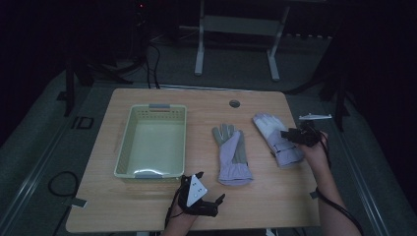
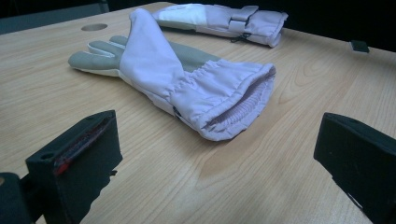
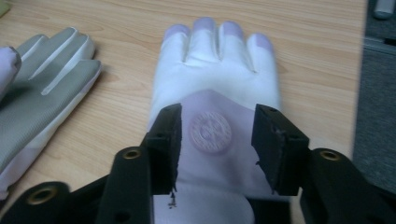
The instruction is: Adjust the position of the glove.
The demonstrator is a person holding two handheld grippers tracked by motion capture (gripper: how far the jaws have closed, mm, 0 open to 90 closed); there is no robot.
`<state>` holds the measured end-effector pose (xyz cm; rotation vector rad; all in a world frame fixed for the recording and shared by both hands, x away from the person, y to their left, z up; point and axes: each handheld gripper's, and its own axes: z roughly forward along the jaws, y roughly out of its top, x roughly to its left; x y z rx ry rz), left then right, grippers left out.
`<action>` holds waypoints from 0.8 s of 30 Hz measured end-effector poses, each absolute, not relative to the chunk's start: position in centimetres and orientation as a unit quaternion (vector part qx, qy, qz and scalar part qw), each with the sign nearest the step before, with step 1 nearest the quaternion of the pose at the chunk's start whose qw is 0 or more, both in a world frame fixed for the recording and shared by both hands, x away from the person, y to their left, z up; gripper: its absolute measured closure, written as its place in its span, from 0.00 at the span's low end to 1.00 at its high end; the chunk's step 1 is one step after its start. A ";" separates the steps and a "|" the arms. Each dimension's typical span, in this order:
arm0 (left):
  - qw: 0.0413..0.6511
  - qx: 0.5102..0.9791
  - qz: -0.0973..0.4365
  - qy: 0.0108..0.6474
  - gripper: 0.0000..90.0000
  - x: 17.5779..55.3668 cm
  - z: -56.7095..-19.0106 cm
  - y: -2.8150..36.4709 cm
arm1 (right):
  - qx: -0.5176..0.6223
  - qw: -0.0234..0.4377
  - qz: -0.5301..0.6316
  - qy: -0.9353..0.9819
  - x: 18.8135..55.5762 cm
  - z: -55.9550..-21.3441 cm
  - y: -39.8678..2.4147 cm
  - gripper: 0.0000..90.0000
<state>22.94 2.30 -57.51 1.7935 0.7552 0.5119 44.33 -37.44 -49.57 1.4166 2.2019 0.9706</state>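
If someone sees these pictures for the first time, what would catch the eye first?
Probably the two pale lilac gloves lying flat on the wooden table: one glove with a grey palm near the middle, and a second glove to its right. The right tongs hang open just above the back of that second glove, over its round emblem. To the left stands a pale green basket, with nothing in it.

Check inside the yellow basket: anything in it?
The basket shows a bare pale floor in the high view; nothing lies in it. Both gloves lie outside on the table.

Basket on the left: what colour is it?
Pale yellow-green basket, clearest in the high view.
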 end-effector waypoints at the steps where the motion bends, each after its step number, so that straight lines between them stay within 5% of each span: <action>1: 0.535 0.753 0.215 0.317 0.01 22.9 -57.5 2.3 | 0.501 0.170 0.342 0.777 44.6 -49.8 -37.3 0.58; 10: 0.536 0.753 0.213 0.317 0.01 23.0 -57.5 2.3 | 0.516 0.133 0.323 0.782 46.2 -52.7 -36.9 0.57; 24: 0.534 0.754 0.214 0.318 0.01 23.0 -57.5 2.3 | 0.529 0.139 0.308 0.778 45.6 -53.1 -36.1 0.83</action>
